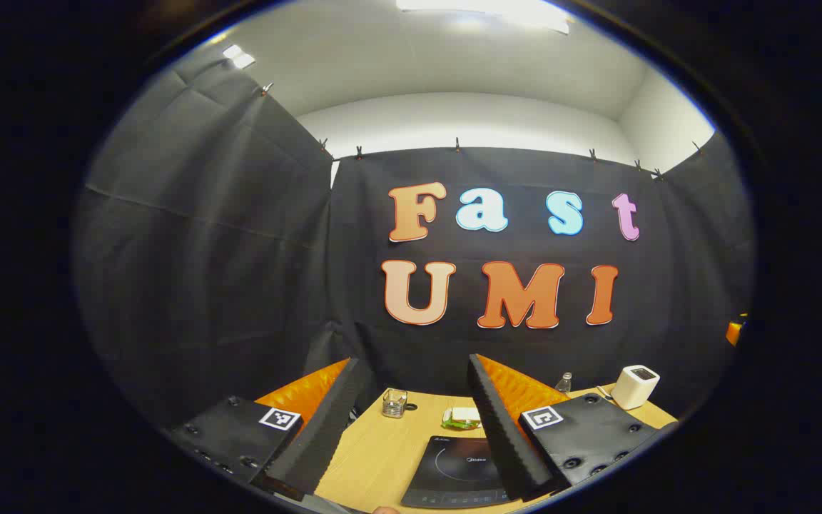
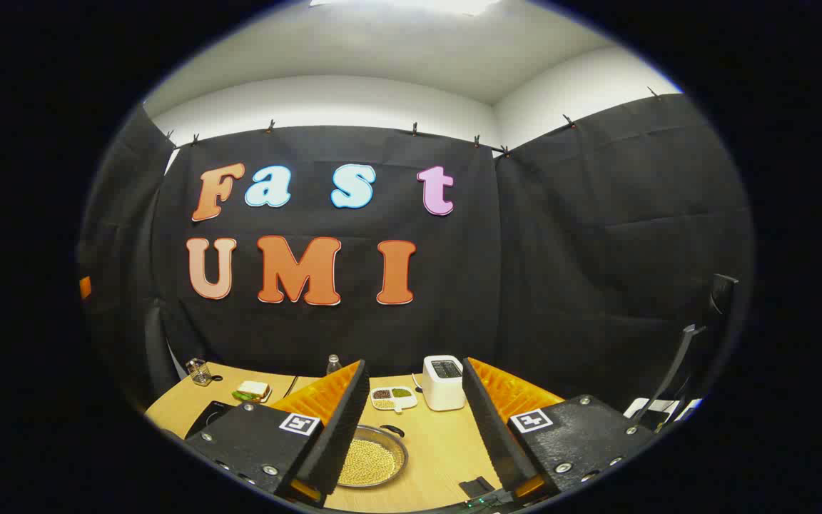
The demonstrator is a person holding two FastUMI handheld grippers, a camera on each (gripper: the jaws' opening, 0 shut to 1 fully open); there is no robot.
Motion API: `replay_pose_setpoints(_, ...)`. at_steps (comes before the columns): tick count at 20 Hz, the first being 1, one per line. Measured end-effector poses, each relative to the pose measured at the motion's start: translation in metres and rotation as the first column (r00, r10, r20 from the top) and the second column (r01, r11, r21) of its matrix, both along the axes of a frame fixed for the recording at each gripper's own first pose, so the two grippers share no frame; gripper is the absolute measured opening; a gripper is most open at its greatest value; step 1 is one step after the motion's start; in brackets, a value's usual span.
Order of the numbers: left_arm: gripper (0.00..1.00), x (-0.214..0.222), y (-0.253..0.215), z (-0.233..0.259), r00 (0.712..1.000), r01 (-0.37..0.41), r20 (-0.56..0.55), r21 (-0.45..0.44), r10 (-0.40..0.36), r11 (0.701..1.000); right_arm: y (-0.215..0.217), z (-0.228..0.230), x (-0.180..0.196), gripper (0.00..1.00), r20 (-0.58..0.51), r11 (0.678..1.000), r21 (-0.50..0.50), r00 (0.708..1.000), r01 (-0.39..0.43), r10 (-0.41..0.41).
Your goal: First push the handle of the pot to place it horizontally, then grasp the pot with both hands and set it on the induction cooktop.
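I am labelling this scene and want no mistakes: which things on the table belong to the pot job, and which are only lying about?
Belong to the job:
- round metal pot filled with yellow beans
- flat black induction cooktop
- left gripper, open
- right gripper, open

Only lying about:
- white boxy toaster
- sandwich on a plate
- white divided dish of grains
- small glass jar
- clear bottle

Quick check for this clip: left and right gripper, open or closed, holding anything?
Left gripper: open, fingers spread, nothing between them, above the induction cooktop.
Right gripper: open, holding nothing, the pot lies on the table below it.
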State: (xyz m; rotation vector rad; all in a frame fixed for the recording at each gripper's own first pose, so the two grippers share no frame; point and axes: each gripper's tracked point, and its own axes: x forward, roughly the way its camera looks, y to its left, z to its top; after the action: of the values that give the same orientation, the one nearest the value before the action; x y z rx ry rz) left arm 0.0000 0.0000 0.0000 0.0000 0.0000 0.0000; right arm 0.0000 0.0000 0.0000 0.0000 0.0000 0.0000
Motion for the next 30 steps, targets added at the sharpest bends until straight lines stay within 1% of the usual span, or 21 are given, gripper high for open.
replay_pose_setpoints(3,0.98,-0.004,0.004,0.001,1.0,-0.003,-0.001,-0.011,0.003,1.0,-0.01,0.002,-0.006,0.82,0.005,1.0,0.0,1.0,0.019,-0.019)
replay_pose_setpoints(4,0.97,-0.005,0.004,0.002,1.0,-0.004,0.001,-0.005,0.004,1.0,-0.015,0.001,-0.007,0.78,0.006,1.0,-0.002,1.0,0.028,-0.028)
replay_pose_setpoints(5,0.97,-0.007,0.004,0.002,1.0,-0.002,0.002,0.006,0.002,1.0,-0.018,0.001,-0.008,0.82,0.002,0.999,-0.005,0.999,0.032,-0.032)
replay_pose_setpoints(9,0.97,-0.011,0.0,0.011,1.0,0.01,0.017,0.04,-0.011,0.999,-0.02,0.002,-0.012,0.84,-0.002,0.999,-0.005,0.999,0.036,-0.036)
replay_pose_setpoints(10,0.97,-0.011,-0.002,0.012,1.0,0.017,0.016,0.035,-0.017,0.999,-0.018,0.003,-0.011,0.91,0.0,0.999,-0.007,0.999,0.033,-0.033)
replay_pose_setpoints(11,0.97,-0.013,-0.003,0.013,1.0,0.024,0.013,0.031,-0.024,0.999,-0.018,0.003,-0.011,0.89,0.004,0.999,-0.009,0.999,0.034,-0.034)
replay_pose_setpoints(13,0.97,-0.01,-0.001,0.011,1.0,0.028,0.004,0.028,-0.028,0.999,-0.016,0.005,-0.01,0.93,0.008,0.999,-0.012,0.999,0.034,-0.034)
replay_pose_setpoints(16,0.98,-0.007,0.003,0.009,1.0,0.018,0.002,0.024,-0.018,1.0,-0.011,0.002,-0.006,0.93,-0.003,1.0,-0.001,1.0,0.026,-0.026)
replay_pose_setpoints(20,0.97,-0.001,0.01,0.004,1.0,0.003,-0.01,0.042,-0.003,0.999,-0.002,-0.005,0.0,0.93,-0.031,1.0,0.014,0.999,0.011,-0.011)
replay_pose_setpoints(22,0.97,0.002,0.012,0.005,1.0,-0.007,-0.009,0.037,0.007,0.999,0.003,-0.006,0.004,0.89,-0.034,1.0,0.012,0.999,0.0,0.001)
replay_pose_setpoints(24,0.98,0.004,0.012,0.006,1.0,-0.008,-0.006,0.027,0.008,1.0,0.008,-0.006,0.005,0.83,-0.031,1.0,0.008,0.999,-0.011,0.012)
replay_pose_setpoints(25,0.97,0.005,0.012,0.005,1.0,-0.009,-0.008,0.028,0.009,1.0,0.012,-0.006,0.006,0.78,-0.032,1.0,0.009,0.999,-0.023,0.024)
replay_pose_setpoints(27,0.97,0.005,0.013,0.002,1.0,-0.011,-0.012,0.035,0.011,0.999,0.017,-0.009,0.007,0.73,-0.041,0.999,0.008,0.998,-0.041,0.041)
replay_pose_setpoints(28,0.97,0.006,0.013,0.001,1.0,-0.01,-0.014,0.038,0.011,0.999,0.017,-0.01,0.009,0.67,-0.043,0.999,0.006,0.998,-0.043,0.043)
replay_pose_setpoints(29,0.97,0.007,0.012,0.001,1.0,-0.01,-0.016,0.04,0.011,0.999,0.018,-0.011,0.009,0.68,-0.048,0.999,0.005,0.998,-0.046,0.047)
replay_pose_setpoints(30,0.97,0.007,0.011,0.0,1.0,-0.009,-0.019,0.042,0.01,0.999,0.021,-0.012,0.01,0.71,-0.054,0.999,0.008,0.997,-0.054,0.054)
